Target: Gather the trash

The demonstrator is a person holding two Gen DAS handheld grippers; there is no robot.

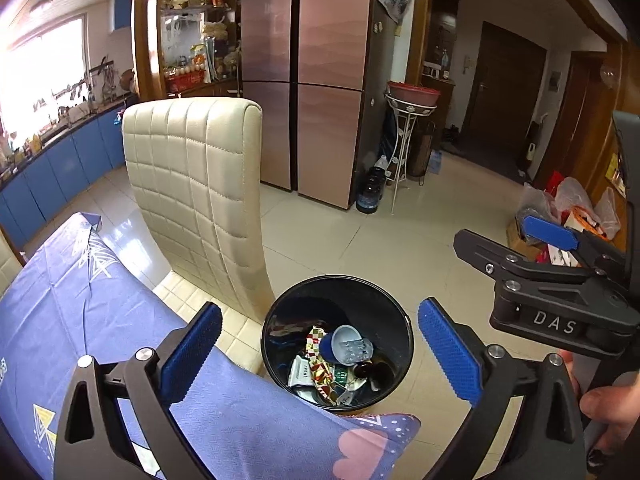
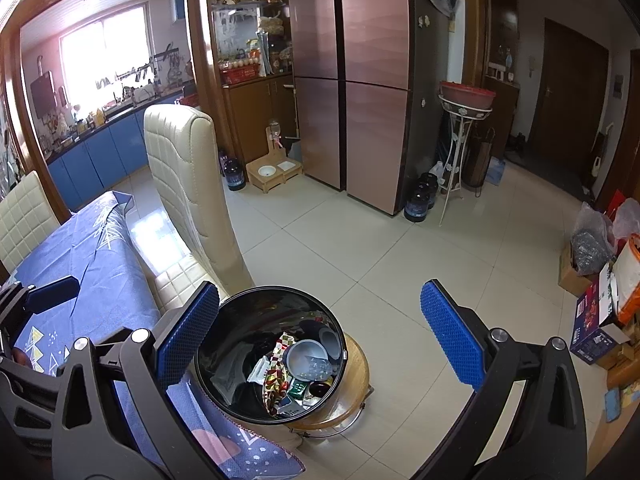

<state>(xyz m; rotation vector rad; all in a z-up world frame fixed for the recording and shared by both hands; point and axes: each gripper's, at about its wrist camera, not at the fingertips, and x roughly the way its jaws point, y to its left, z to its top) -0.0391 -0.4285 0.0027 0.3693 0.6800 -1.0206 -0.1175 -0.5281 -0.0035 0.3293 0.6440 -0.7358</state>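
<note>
A black round trash bin (image 1: 280, 376) stands beside the table corner; in the right wrist view (image 2: 208, 376) it sits on a round wooden stool (image 2: 352, 384). It holds several pieces of trash: a blue-grey cup (image 1: 347, 342), a blister pack (image 1: 356, 348), patterned wrappers (image 1: 316, 364) and a brown bottle (image 1: 366, 369). My left gripper (image 1: 320, 350) is open and empty, above the bin. My right gripper (image 2: 320, 330) is open and empty, above the bin too; it also shows in the left wrist view (image 1: 520, 236) at the right.
A table with a blue patterned cloth (image 1: 80, 320) lies at the lower left. A cream padded chair (image 1: 200, 200) stands against it, next to the bin. A copper fridge (image 1: 312, 80), water jugs (image 2: 418, 200) and a plant stand (image 2: 460, 152) are behind. Boxes and bags (image 2: 600, 280) line the right.
</note>
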